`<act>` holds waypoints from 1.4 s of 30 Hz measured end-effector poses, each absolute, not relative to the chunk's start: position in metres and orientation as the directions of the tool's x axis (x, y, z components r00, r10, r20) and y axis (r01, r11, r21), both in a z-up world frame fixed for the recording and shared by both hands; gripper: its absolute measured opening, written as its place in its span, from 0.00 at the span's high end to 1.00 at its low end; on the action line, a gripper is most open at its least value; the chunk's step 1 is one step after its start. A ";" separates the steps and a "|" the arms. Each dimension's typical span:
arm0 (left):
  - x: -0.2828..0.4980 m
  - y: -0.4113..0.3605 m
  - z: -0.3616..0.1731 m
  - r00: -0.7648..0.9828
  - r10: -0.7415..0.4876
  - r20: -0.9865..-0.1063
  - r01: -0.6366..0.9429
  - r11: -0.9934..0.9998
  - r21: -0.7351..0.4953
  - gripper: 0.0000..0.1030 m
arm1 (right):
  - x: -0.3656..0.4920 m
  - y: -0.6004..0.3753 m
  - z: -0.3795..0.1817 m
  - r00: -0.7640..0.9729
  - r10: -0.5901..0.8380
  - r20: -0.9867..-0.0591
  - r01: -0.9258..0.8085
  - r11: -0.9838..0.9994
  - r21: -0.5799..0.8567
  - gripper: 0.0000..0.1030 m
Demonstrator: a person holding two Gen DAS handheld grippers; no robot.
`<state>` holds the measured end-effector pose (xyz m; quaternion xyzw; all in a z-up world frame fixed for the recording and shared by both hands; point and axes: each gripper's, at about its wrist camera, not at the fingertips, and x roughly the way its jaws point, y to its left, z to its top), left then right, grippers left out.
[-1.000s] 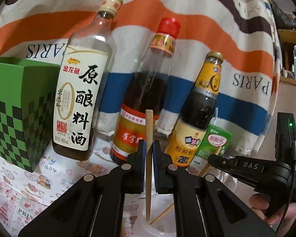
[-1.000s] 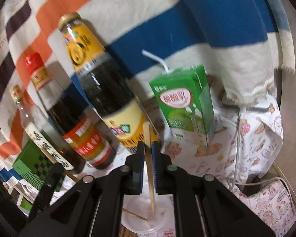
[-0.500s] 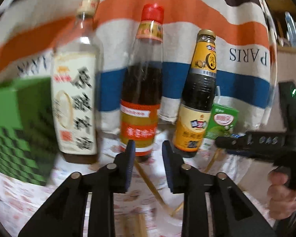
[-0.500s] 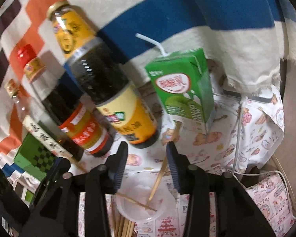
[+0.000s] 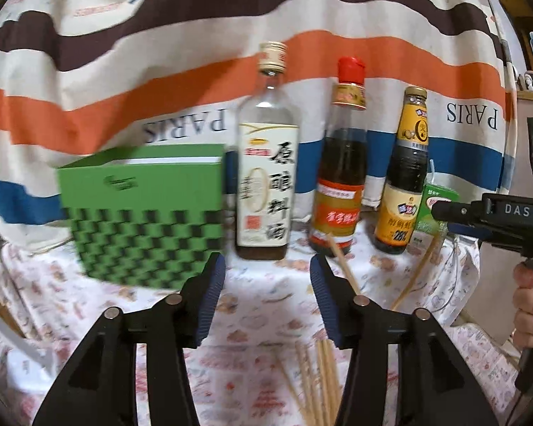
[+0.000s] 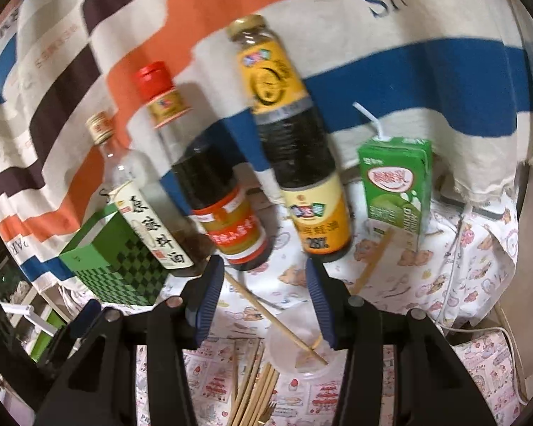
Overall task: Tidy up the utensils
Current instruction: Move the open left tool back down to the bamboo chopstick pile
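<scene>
Both grippers, left (image 5: 267, 285) and right (image 6: 264, 282), spread wide, gripping nothing. Two chopsticks (image 6: 272, 314) leaning in cup (image 6: 303, 349) mid-table; loose bundle (image 6: 254, 396) flat beside it at near edge.

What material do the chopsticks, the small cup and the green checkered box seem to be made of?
Chopsticks: pale tan, matte sticks, probably bamboo or wood.
Small cup: translucent, thin-walled, so likely plastic; the printed cloth shows through it.
Green checkered box: flat matte printed sides with sharp folded edges, apparently cardboard, though blur hides detail.
</scene>
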<state>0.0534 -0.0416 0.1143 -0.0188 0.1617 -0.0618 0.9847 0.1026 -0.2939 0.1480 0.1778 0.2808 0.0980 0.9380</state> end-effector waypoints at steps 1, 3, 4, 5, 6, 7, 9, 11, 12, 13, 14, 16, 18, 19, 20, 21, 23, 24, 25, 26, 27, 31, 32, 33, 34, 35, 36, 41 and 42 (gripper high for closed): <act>0.047 -0.038 0.113 0.943 -0.110 -0.313 0.103 0.994 -0.037 0.45 | 0.101 -0.290 0.146 0.819 0.290 -0.496 -0.093 0.919 0.384 0.56; 0.037 -0.033 0.109 0.952 -0.075 -0.297 0.081 0.997 0.008 0.37 | 0.096 -0.281 0.139 0.802 0.293 -0.520 -0.100 0.925 0.367 0.56; 0.034 -0.031 0.106 0.954 -0.065 -0.294 0.072 0.997 0.013 0.33 | 0.092 -0.277 0.136 0.795 0.292 -0.531 -0.102 0.929 0.357 0.56; 0.032 -0.027 0.103 0.951 -0.066 -0.302 0.067 0.998 -0.006 0.33 | 0.084 -0.274 0.133 0.793 0.293 -0.534 -0.108 0.930 0.350 0.56; 0.031 -0.023 0.100 0.946 -0.079 -0.315 0.070 0.997 -0.039 0.33 | 0.077 -0.271 0.130 0.792 0.294 -0.535 -0.116 0.933 0.341 0.56; 0.031 -0.019 0.095 0.939 -0.105 -0.329 0.083 0.993 -0.080 0.33 | 0.071 -0.268 0.127 0.794 0.292 -0.533 -0.120 0.935 0.332 0.56; 0.028 -0.016 0.087 0.930 -0.133 -0.344 0.099 0.989 -0.114 0.33 | 0.055 -0.262 0.117 0.807 0.273 -0.524 -0.119 0.944 0.309 0.61; 0.027 -0.018 0.079 0.927 -0.134 -0.350 0.101 0.989 -0.112 0.33 | 0.046 -0.261 0.104 0.804 0.275 -0.527 -0.122 0.944 0.307 0.71; 0.028 -0.020 0.074 0.924 -0.139 -0.357 0.106 0.988 -0.110 0.33 | 0.043 -0.262 0.097 0.800 0.283 -0.530 -0.124 0.941 0.315 0.73; 0.030 -0.022 0.069 0.919 -0.147 -0.366 0.112 0.987 -0.113 0.33 | 0.042 -0.261 0.090 0.795 0.288 -0.534 -0.125 0.939 0.320 0.77; 0.032 -0.023 0.063 0.912 -0.158 -0.379 0.119 0.985 -0.126 0.33 | 0.041 -0.263 0.082 0.791 0.288 -0.540 -0.125 0.940 0.318 0.80; 0.042 -0.026 0.046 0.880 -0.196 -0.432 0.130 0.975 -0.179 0.33 | 0.043 -0.264 0.066 0.780 0.289 -0.555 -0.123 0.940 0.317 0.82; 0.052 -0.030 0.023 0.842 -0.187 -0.506 0.093 0.974 -0.206 0.33 | 0.050 -0.266 0.047 0.752 0.301 -0.587 -0.113 0.935 0.336 0.84; 0.056 -0.034 0.013 0.830 -0.172 -0.531 0.074 0.977 -0.201 0.34 | 0.053 -0.266 0.040 0.736 0.312 -0.602 -0.112 0.932 0.346 0.84; 0.060 -0.038 0.005 0.814 -0.167 -0.556 0.070 0.979 -0.191 0.34 | 0.055 -0.267 0.030 0.714 0.328 -0.619 -0.115 0.927 0.358 0.84; 0.065 -0.042 -0.003 0.791 -0.178 -0.585 0.086 0.979 -0.183 0.38 | 0.057 -0.267 0.023 0.697 0.341 -0.631 -0.114 0.922 0.371 0.84; 0.074 -0.043 -0.014 0.750 -0.208 -0.628 0.099 0.974 -0.205 0.44 | 0.060 -0.268 0.010 0.665 0.358 -0.656 -0.110 0.915 0.389 0.83; 0.077 -0.041 -0.018 0.727 -0.224 -0.649 0.093 0.969 -0.230 0.47 | 0.062 -0.268 0.006 0.653 0.357 -0.667 -0.104 0.916 0.388 0.83; 0.082 -0.040 -0.024 0.690 -0.249 -0.680 0.092 0.962 -0.258 0.50 | 0.063 -0.268 0.004 0.650 0.349 -0.675 -0.099 0.920 0.380 0.83; 0.085 -0.040 -0.030 0.647 -0.273 -0.712 0.101 0.956 -0.275 0.52 | 0.063 -0.268 0.003 0.651 0.331 -0.683 -0.090 0.927 0.363 0.83; 0.088 -0.043 -0.036 0.599 -0.304 -0.741 0.126 0.949 -0.287 0.58 | 0.063 -0.268 0.002 0.654 0.315 -0.688 -0.081 0.933 0.350 0.83; 0.086 -0.054 -0.043 0.525 -0.360 -0.771 0.179 0.932 -0.314 0.74 | 0.064 -0.272 -0.001 0.648 0.310 -0.696 -0.064 0.933 0.355 0.83; 0.084 -0.057 -0.043 0.517 -0.373 -0.771 0.192 0.928 -0.320 0.76 | 0.064 -0.273 -0.001 0.649 0.306 -0.697 -0.060 0.933 0.355 0.83; 0.082 -0.060 -0.043 0.507 -0.382 -0.772 0.197 0.924 -0.328 0.77 | 0.064 -0.273 -0.001 0.650 0.301 -0.698 -0.058 0.935 0.350 0.83; 0.080 -0.062 -0.044 0.495 -0.389 -0.777 0.194 0.921 -0.338 0.78 | 0.063 -0.273 -0.001 0.654 0.292 -0.698 -0.057 0.939 0.340 0.83; 0.079 -0.064 -0.046 0.482 -0.395 -0.782 0.185 0.918 -0.350 0.79 | 0.064 -0.272 0.000 0.656 0.286 -0.698 -0.056 0.941 0.333 0.83; 0.079 -0.065 -0.048 0.463 -0.396 -0.793 0.168 0.918 -0.360 0.80 | 0.064 -0.272 0.000 0.659 0.280 -0.698 -0.054 0.944 0.327 0.83; 0.077 -0.069 -0.051 0.432 -0.396 -0.811 0.133 0.917 -0.376 0.88 | 0.062 -0.272 0.001 0.661 0.276 -0.697 -0.052 0.944 0.325 0.83; 0.077 -0.069 -0.052 0.430 -0.401 -0.809 0.130 0.914 -0.384 0.88 | 0.062 -0.273 0.002 0.665 0.274 -0.695 -0.051 0.945 0.324 0.83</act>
